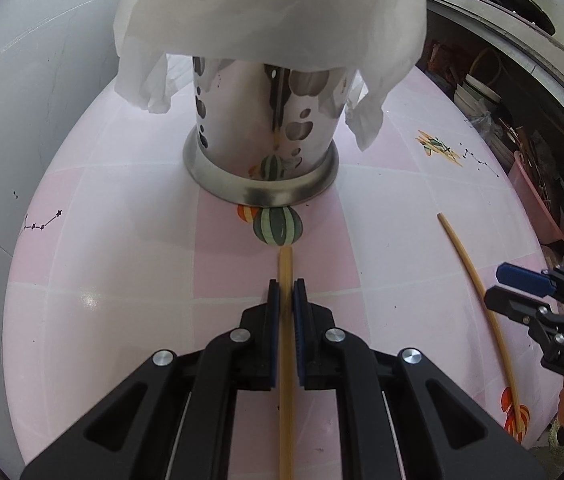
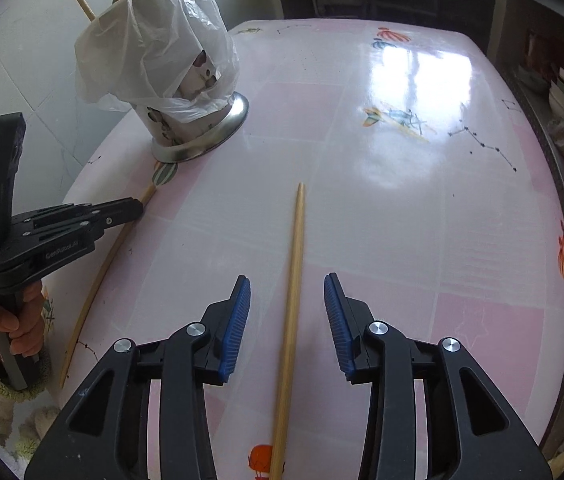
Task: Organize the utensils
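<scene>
Left gripper: its blue-padded jaws were pressed onto a chopstick, pinching it near its far end; the stick ran back between the fingers toward the camera, low over the table.
Right gripper: its jaws stood spread, with a second chopstick lying on the table between the pads and touching neither.
Writing on the tools: seen from the left wrist, the right tool's body carried the letters "DAS", cut off at the frame edge; seen from the right wrist, the left tool's body carried a word reading roughly "GenRobot.AI", and smaller print lower on it was too small to read.
Holder: a shiny perforated metal cup with a flared base stood upright at the far left of the table, draped with a white plastic bag; several chopsticks stuck up out of its top.
Table: a glossy pink and white chequered cover with printed striped balloons, a small aeroplane and dotted star patterns, with no legible words.
Hand: it gripped the left tool's handle, with a fleecy sleeve at the wrist.
</scene>
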